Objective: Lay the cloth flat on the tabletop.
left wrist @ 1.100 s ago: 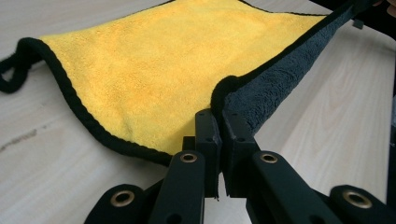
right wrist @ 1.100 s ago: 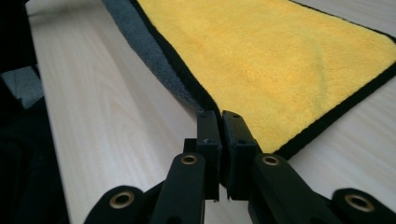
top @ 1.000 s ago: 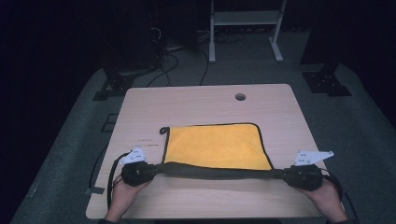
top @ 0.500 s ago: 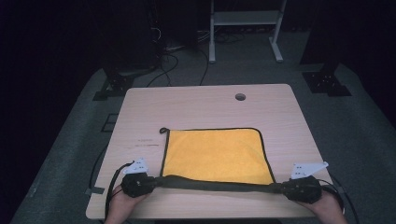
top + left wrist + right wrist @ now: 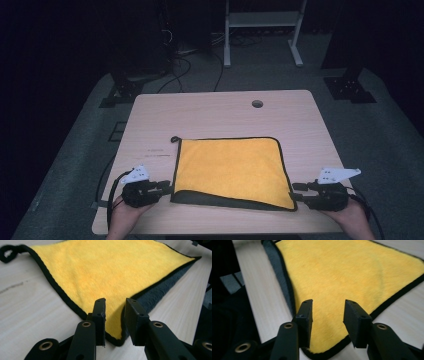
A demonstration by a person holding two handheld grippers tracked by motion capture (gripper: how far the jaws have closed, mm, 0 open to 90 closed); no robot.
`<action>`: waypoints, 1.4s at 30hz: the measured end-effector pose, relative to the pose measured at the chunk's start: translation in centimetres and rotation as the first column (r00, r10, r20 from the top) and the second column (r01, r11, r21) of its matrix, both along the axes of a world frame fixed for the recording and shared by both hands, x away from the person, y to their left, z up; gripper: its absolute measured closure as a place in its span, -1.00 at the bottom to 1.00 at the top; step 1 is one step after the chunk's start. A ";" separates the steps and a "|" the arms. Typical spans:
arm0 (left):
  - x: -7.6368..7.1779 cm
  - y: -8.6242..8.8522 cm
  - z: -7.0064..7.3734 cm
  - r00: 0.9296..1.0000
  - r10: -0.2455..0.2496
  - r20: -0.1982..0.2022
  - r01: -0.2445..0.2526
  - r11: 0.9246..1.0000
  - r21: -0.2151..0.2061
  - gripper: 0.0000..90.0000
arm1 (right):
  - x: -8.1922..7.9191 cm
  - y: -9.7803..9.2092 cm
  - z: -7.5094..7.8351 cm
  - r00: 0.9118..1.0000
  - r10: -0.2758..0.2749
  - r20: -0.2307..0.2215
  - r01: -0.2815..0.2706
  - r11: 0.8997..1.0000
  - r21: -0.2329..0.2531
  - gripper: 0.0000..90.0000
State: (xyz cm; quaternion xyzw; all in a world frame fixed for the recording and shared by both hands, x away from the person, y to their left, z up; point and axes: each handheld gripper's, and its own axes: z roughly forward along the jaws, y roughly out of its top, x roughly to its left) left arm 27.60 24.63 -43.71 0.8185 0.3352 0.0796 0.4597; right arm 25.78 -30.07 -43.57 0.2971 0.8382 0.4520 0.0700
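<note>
A yellow cloth (image 5: 230, 167) with black trim lies flat on the wooden table (image 5: 220, 115), folded over so its dark grey underside (image 5: 220, 199) shows along the near edge. My left gripper (image 5: 164, 187) is at the cloth's near left corner. In the left gripper view its jaws (image 5: 115, 302) stand apart over that corner of the cloth (image 5: 105, 267). My right gripper (image 5: 296, 192) is at the near right corner. Its jaws (image 5: 328, 303) are likewise apart above the cloth (image 5: 352, 270). Neither one pinches the fabric.
A black hanging loop (image 5: 174, 139) sticks out at the cloth's far left corner. A round cable hole (image 5: 257, 103) sits near the table's far edge. Cables trail from both grippers toward the near edge. A white stand (image 5: 260, 30) is on the dark floor beyond.
Both grippers drew the held cloth edge toward the near side, laid it down and opened. The cloth now lies folded and flat.
</note>
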 end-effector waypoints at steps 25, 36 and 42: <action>2.0 -4.0 -2.8 0.999 -0.014 -0.034 0.021 0.982 0.188 0.04 | 4.6 1.4 -2.2 0.993 -0.114 -0.012 0.112 0.988 -0.108 -0.49; -1.4 -1.5 -2.9 0.999 0.014 -0.049 -0.006 0.985 0.170 -0.04 | 3.4 1.6 -2.4 0.994 -0.110 -0.008 0.108 0.986 -0.128 -0.57; -0.4 -1.1 -2.5 0.998 0.066 -0.018 -0.063 0.987 0.150 -0.25 | 3.9 1.4 -2.6 0.988 -0.157 0.006 0.156 0.979 -0.131 -0.72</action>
